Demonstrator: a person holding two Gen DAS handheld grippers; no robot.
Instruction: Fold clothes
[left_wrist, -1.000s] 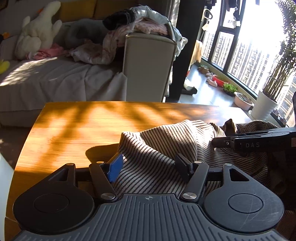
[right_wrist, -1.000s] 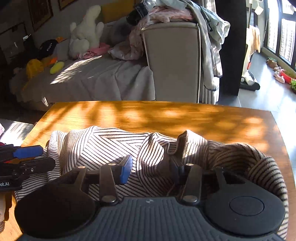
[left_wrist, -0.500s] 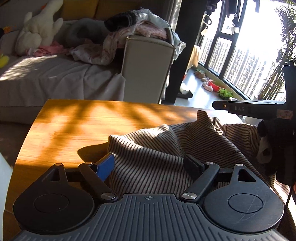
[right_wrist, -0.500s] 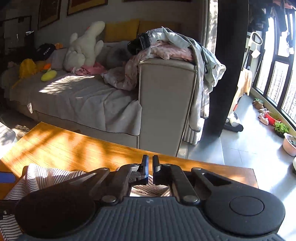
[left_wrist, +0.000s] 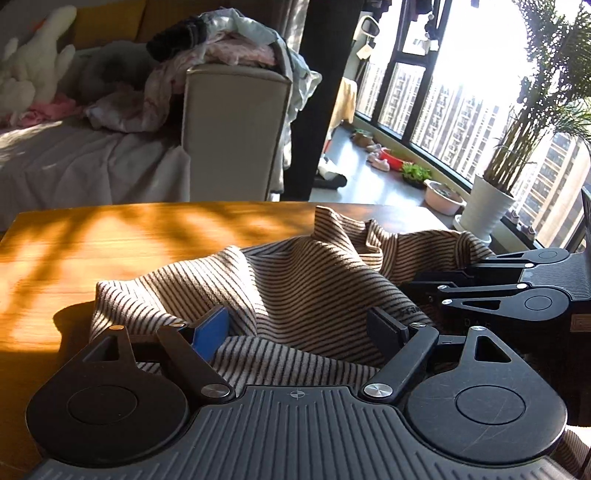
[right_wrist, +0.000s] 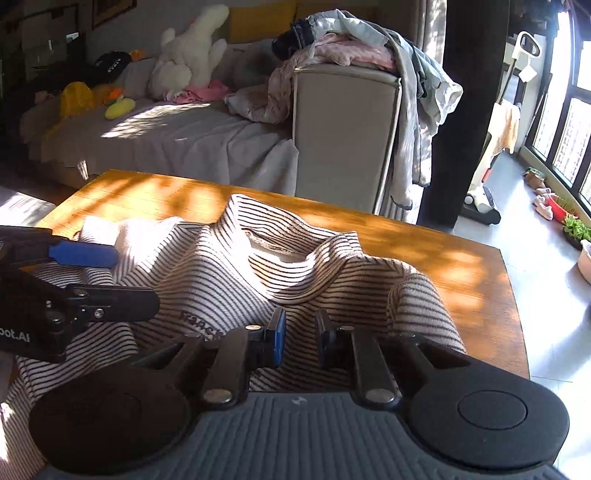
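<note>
Sunlit wooden table (left_wrist: 110, 251) w/ the striped top (left_wrist: 306, 291) lying bunched across its near side, folds standing up in the middle. Starting on the left: left gripper (left_wrist: 299, 325) is hovering low over the top's left part, jaws standing wide apart, blue pad (left_wrist: 210, 332) on one finger, black pad (left_wrist: 384, 325) on the other; cloth is lying under and betw. them but the pads aren't pressing it, so nothing gripped. Moving right: right gripper (right_wrist: 299, 336) is sitting over the top's nearer right part, jaws only a narrow gap apart and just been opening; striped fabric is showing thru the gap below, not pinched. In the right wrist view the garment's neck opening (right_wrist: 275, 249) is facing up near the middle, a raised fold (right_wrist: 413, 295) curling at the right edge. Behind the table, a sofa (right_wrist: 177, 136) w/ a white plush toy (right_wrist: 192, 51), and a pile of laundry (right_wrist: 343, 44) heaped on the armrest; a potted plant (left_wrist: 491, 206) by the window on the far right.
</note>
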